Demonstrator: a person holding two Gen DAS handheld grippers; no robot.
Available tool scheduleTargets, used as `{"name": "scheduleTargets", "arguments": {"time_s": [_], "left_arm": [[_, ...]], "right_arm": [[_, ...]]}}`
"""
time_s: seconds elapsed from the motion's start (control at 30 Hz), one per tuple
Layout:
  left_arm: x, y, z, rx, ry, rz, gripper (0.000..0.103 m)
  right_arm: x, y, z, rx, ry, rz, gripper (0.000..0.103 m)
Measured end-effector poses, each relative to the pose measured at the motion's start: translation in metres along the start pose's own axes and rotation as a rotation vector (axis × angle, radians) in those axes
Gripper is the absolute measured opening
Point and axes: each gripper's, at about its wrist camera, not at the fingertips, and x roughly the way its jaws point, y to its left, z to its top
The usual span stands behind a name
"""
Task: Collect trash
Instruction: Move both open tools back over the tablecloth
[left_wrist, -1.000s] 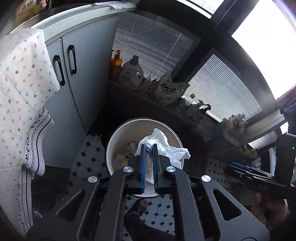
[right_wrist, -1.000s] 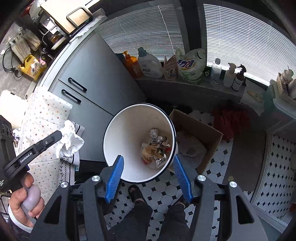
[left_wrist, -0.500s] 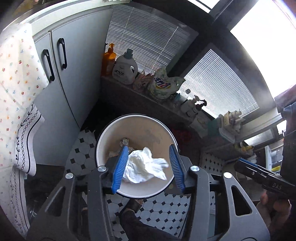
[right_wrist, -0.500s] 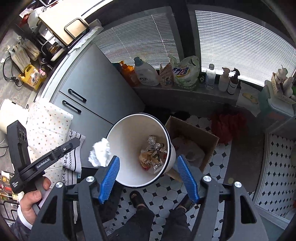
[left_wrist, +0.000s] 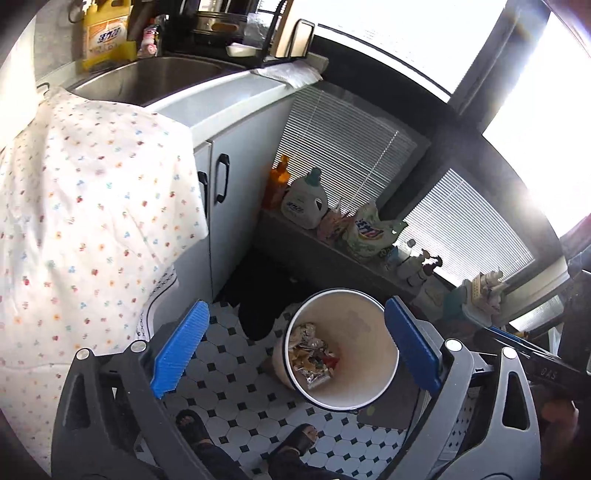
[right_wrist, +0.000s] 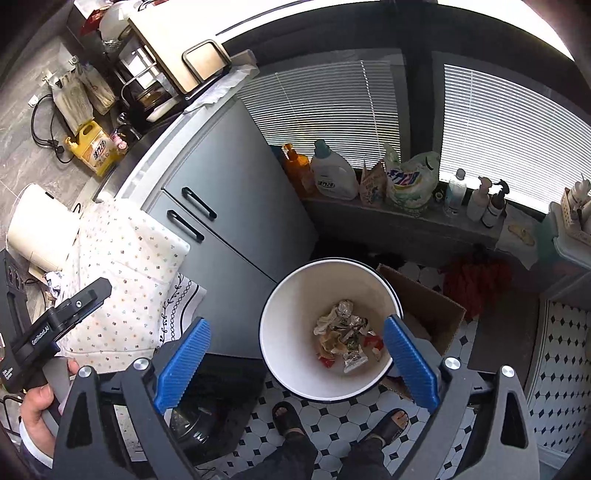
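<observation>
Two grippers, left (left_wrist: 291, 354) and right (right_wrist: 297, 363), above white bin (right_wrist: 280, 325) on tiled floor (right_wrist: 561, 354); jaws opening, nothing between. Crumpled trash (right_wrist: 345, 334), perhaps foil and wrappers, at bin bottom.

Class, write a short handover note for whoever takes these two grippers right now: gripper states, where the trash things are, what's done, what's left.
Left gripper: jaws opening, nothing between them.
Right gripper: jaws opening, nothing between them.
White trash bin: upright on the tiled floor, beside the cardboard box.
Done: crumpled foil and wrappers lie at the bin's bottom.
Left: no loose trash shows in either view; look around for more.
</observation>
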Motion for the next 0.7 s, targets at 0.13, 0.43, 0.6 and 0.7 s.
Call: {"name": "scheduleTargets", "arguments": {"time_s": [0.13,0.43,0.6,0.7], "left_arm": [[-0.027,0.029,0.005,-0.025,-0.032,0.035,0.097],[-0.082,0.106,0.020,-0.100,-0.142,0.094,0.097],[-0.103,0.149,0.034,-0.128,-0.191,0.107,0.097],[-0.116,0.174,0.040,-0.140,-0.217,0.109,0.097]], "right_arm": [[0.005,0.037,0.005,-0.028,-0.016,0.027,0.095],[0.012,0.128,0.018,-0.115,-0.076,0.064,0.095],[0.012,0.177,0.023,-0.156,-0.129,0.063,0.095],[0.014,0.203,0.022,-0.176,-0.159,0.062,0.095]]}}
